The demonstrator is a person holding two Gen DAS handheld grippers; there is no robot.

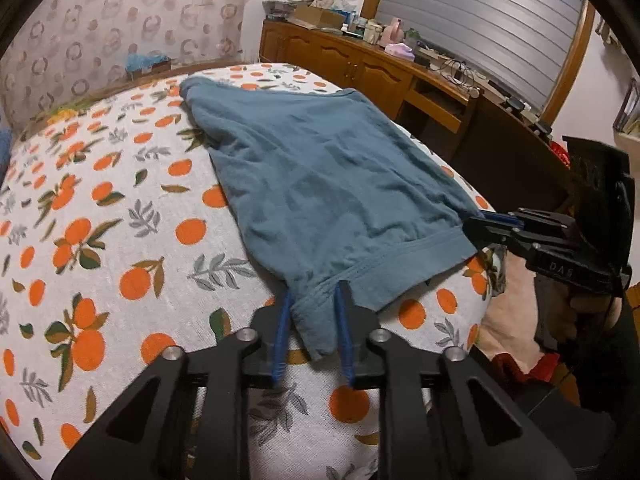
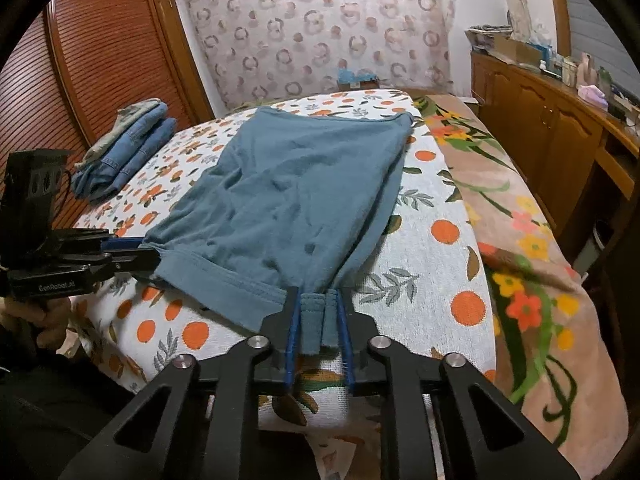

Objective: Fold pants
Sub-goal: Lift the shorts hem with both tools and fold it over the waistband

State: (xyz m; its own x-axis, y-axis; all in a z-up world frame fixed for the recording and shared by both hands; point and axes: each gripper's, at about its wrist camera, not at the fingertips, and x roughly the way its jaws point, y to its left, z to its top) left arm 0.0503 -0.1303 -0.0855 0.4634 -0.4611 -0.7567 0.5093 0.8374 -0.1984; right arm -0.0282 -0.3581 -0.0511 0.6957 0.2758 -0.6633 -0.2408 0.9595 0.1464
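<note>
Lying flat on the bed (image 1: pixel 100 208), the blue pants (image 1: pixel 320 184) are spread over a white cover printed with oranges and leaves. The near hem of the pants is held at both corners. The left gripper (image 1: pixel 312 320) is seen with its jaws nearly shut, and one corner of the hem is pinched between the blue pads. The right gripper (image 2: pixel 318 320) is seen the same way, with its jaws squeezed on the other corner of the hem. Each gripper is also seen from the side by the other camera, at the edge of the bed. A pile of folded jeans (image 2: pixel 124 152) is set on the far left part of the bed, well apart from the pants. A flowered blanket (image 2: pixel 532 248) is laid along the right side of the bed. A wooden cabinet (image 1: pixel 360 64) with small things on top is seen by the wall.
</note>
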